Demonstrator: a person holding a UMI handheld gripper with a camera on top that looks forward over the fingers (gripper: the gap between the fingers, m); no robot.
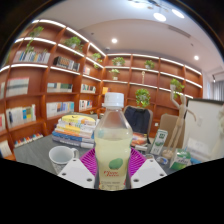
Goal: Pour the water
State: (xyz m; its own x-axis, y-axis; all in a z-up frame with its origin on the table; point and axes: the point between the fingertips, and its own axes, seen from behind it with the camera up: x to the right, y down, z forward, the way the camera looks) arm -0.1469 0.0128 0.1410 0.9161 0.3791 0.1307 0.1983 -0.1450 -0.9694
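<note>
Lit bookshelves (55,75) (wall-length), ceiling spotlights (160,17)

A: I see a bright room. Round ceiling lights (160,16) shine from above, and strip lights glow along the shelves (52,62).

B: Is anything bent?

A: Yes. The shelves curve near the edges, like in a fishbowl. The bottle (112,142) looks sharp, and things far behind it look soft.

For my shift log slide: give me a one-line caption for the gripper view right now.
Gripper fingers closed on a white-capped water bottle above a table, with a white cup beside it and bookshelves behind.
</note>
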